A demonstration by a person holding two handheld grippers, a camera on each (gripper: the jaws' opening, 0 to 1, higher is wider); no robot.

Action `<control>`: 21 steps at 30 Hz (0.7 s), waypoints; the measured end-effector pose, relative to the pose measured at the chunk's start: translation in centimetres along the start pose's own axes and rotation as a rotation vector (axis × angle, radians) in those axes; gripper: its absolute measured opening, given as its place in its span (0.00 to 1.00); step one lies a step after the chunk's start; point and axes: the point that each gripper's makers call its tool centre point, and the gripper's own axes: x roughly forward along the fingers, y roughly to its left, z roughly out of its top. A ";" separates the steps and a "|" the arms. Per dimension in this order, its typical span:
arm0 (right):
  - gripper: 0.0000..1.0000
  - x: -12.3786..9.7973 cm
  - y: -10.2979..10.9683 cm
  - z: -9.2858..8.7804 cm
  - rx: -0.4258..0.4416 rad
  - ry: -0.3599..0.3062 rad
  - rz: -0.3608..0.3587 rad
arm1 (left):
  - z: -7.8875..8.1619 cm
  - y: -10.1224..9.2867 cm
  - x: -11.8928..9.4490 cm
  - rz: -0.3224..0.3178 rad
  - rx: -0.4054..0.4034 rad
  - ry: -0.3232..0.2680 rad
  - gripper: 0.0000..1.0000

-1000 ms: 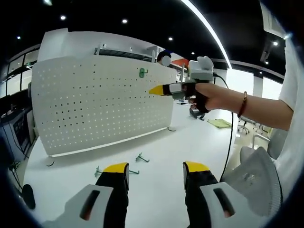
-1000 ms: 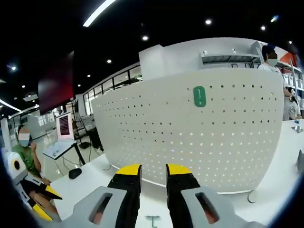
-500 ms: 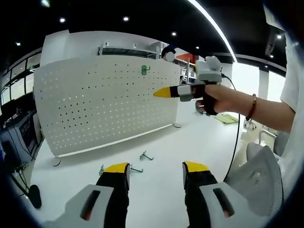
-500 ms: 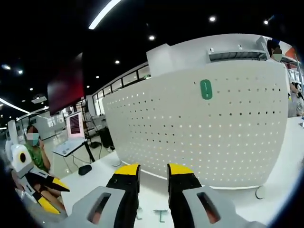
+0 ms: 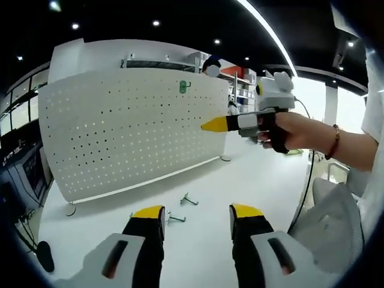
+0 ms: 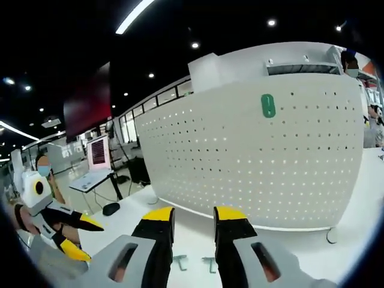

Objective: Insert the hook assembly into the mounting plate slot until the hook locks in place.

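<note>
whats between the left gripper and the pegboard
Two loose metal hooks lying on the white table, in the left gripper view, ahead of the left gripper and short of the pegboard.

From my right hand-held gripper [image 6: 193,217] I see its two yellow-tipped jaws standing apart with nothing between them, aimed at the white mounting plate [image 6: 258,165], a perforated board standing upright on the white worktop [image 6: 354,258]. A green hook [image 6: 268,105] sits high on that board, toward its right end, and two small hook pieces [image 6: 195,263] lie flat on the worktop in front of the board's foot, just past my jaw tips. Well to the left of the board, the left hand-held gripper [image 6: 84,237] shows at the edge, its yellow tips spread.
</note>
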 end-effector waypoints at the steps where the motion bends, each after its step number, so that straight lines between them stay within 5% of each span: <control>1: 0.26 -0.1 0.1 -0.1 0.002 0.000 0.001 | -0.1 0.1 0.2 0.000 -0.002 0.002 0.44; 8: 0.26 -1.1 0.3 -1.1 0.005 0.021 -0.010 | -1.3 0.4 1.8 -0.010 0.060 0.058 0.45; 21: 0.27 -1.8 0.9 -2.4 0.019 0.040 0.005 | -2.5 1.1 3.9 0.004 0.041 0.112 0.45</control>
